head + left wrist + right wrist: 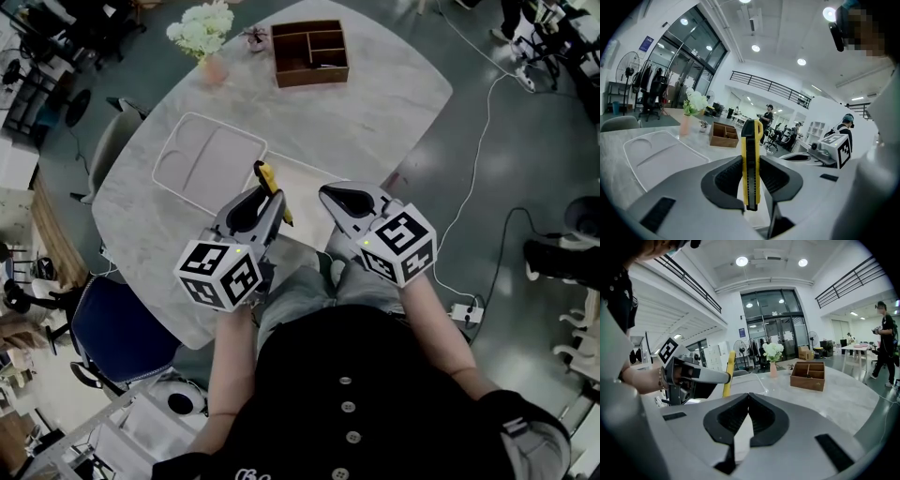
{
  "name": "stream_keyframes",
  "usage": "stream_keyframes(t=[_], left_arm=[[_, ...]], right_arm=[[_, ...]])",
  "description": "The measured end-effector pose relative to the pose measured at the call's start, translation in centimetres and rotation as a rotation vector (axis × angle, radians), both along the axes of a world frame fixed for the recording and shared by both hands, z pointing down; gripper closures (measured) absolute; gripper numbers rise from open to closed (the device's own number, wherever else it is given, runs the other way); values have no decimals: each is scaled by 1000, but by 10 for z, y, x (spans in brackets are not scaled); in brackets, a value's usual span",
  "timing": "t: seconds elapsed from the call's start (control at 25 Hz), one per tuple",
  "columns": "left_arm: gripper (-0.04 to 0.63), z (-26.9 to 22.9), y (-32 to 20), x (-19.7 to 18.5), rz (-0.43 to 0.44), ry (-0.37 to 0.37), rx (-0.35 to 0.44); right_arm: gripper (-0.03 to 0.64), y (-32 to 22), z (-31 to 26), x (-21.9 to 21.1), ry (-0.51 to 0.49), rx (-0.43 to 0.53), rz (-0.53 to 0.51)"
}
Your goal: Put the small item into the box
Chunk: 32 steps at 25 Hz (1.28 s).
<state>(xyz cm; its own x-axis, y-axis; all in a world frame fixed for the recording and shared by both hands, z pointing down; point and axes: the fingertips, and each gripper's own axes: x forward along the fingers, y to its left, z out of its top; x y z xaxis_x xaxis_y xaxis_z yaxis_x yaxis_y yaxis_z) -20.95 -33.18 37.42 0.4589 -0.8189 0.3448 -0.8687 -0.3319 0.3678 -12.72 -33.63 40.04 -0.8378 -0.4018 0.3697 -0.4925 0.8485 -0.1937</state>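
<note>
A yellow and black utility knife (271, 184) (751, 159) stands upright between the jaws of my left gripper (265, 199) (751, 185), which is shut on it above the table's near edge. Beside it, my right gripper (326, 194) (748, 397) is shut with nothing in it. The wooden compartment box (309, 52) (724, 134) (807, 375) rests at the far end of the marble table (375, 122). In the right gripper view the left gripper (701, 376) and the knife (729, 373) show at the left.
A white two-part tray (208, 161) (656, 157) lies on the table just ahead of the left gripper. White flowers in a pink vase (204, 37) stand next to the box. A blue chair (117, 328) is at the lower left, and a cable with a power strip (466, 312) lies on the floor at the right.
</note>
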Motion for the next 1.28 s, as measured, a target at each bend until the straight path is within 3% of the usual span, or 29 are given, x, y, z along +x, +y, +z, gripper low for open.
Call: stream_keyframes(t=[0.2,0.56,0.96,1.28], left_arm=[[469,6,-2,8,21,-18,-19],[469,26,-15,8,112,-167,-50],[469,50,-26,23,359,-437,-50],[469,94,-24,34,578,-698,-142]], right_arm=[[614,-2,6,1,3,-27,-11],[612,-17,12,11,-12,-44,34],[614,-37,26,34,-10,-81,100],[614,-50,38,55,-62,-147,203]])
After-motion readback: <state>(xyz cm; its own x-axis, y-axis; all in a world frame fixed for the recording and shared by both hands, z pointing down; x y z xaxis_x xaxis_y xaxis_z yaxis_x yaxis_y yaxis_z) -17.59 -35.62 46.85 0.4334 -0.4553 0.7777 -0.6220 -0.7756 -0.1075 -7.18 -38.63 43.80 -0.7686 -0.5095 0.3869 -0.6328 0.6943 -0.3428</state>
